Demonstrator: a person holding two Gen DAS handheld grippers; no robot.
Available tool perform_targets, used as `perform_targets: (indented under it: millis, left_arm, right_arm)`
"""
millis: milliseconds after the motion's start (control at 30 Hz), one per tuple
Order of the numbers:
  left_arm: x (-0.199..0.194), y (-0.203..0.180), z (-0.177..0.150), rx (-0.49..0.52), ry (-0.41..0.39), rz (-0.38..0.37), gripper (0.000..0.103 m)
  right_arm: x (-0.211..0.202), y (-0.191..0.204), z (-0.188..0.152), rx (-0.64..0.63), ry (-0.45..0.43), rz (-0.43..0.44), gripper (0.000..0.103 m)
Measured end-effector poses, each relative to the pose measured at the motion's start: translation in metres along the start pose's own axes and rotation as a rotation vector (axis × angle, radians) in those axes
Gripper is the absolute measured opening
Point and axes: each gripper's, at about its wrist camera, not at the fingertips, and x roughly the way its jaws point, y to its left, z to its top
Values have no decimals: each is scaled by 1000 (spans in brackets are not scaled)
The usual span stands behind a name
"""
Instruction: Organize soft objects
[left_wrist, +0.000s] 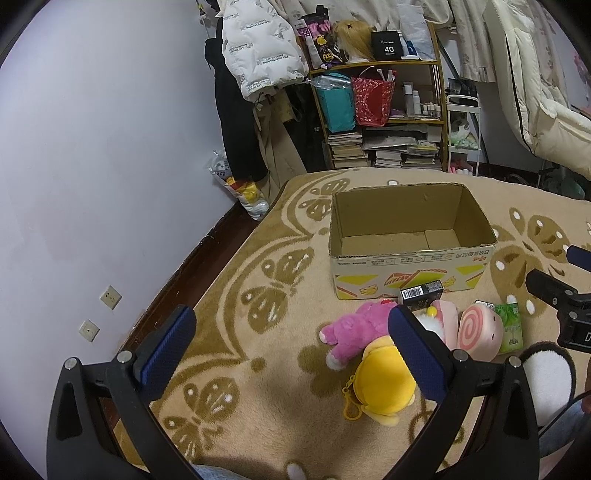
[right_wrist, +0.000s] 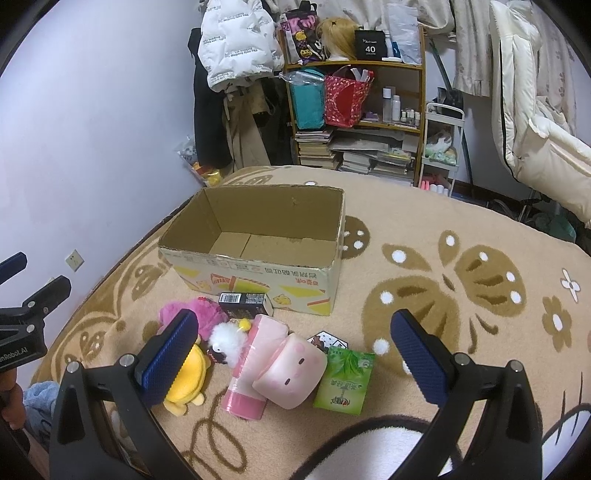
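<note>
The cardboard box (right_wrist: 258, 258) stood open and empty on the butterfly-patterned blanket (right_wrist: 461, 280) of the bed, its mouth turned up, evidently meant to receive the soft things. Those lay in a loose heap just in front of its printed near wall.

The pink plush toy (left_wrist: 351, 328) sprawled nearest the left side, with the yellow plush toy (left_wrist: 384, 387) touching it from the near edge, a keychain clasp trailing off it. Beside them lay a small white fluffy toy (right_wrist: 225, 341), a pink squishy block (right_wrist: 255, 365) and a pink swirl-roll squishy (right_wrist: 291, 373) resting partly on that block. Mixed in were things that looked hard or flat: a black barcoded carton (right_wrist: 243, 304) against the box, and a green tissue packet (right_wrist: 345, 382) just beside the roll. The sorting would probably mean leaving those out.

The left tongs (left_wrist: 291, 354) hung above the heap, spread wide and carrying nothing; their right finger overlapped the yellow toy in the left wrist view, which suggested that toy or the pink one was the likely first pick. The right tongs (right_wrist: 295, 358) were likewise spread and empty, framing the two squishies and the white toy.

Nothing had yet gone into the box, so the task appeared to be at its start. Each arm seemed placed over its own half of the heap so that the two would not cross.
</note>
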Motion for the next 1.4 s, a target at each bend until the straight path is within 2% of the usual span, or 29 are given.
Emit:
perform_targets:
  millis: [300, 467, 667, 867, 1033, 1233, 1400]
  left_arm:
    - [14, -3, 3, -2, 36, -33, 103]
    - [32, -5, 6, -24, 81, -90, 103]
    - [62, -13, 5, -7, 134, -63, 103]
    - [92, -18, -1, 6, 213, -77, 103]
    - [109, -26, -9, 10, 281, -119, 103]
    - [128, -39, -23, -23, 384, -217, 103]
    - [138, -49, -34, -18, 432, -248, 103]
  right_arm:
    - [6, 1, -4, 3, 18, -11, 103]
    - [15, 2, -4, -1, 38, -13, 103]
    - [33, 4, -5, -6, 71, -5, 103]
    - [56, 4, -8, -7, 122, 0, 103]
    - [73, -2, -12, 25, 171, 17, 103]
    - [87, -6, -14, 36, 200, 11, 103]
    - [94, -10, -18, 66, 233, 27, 103]
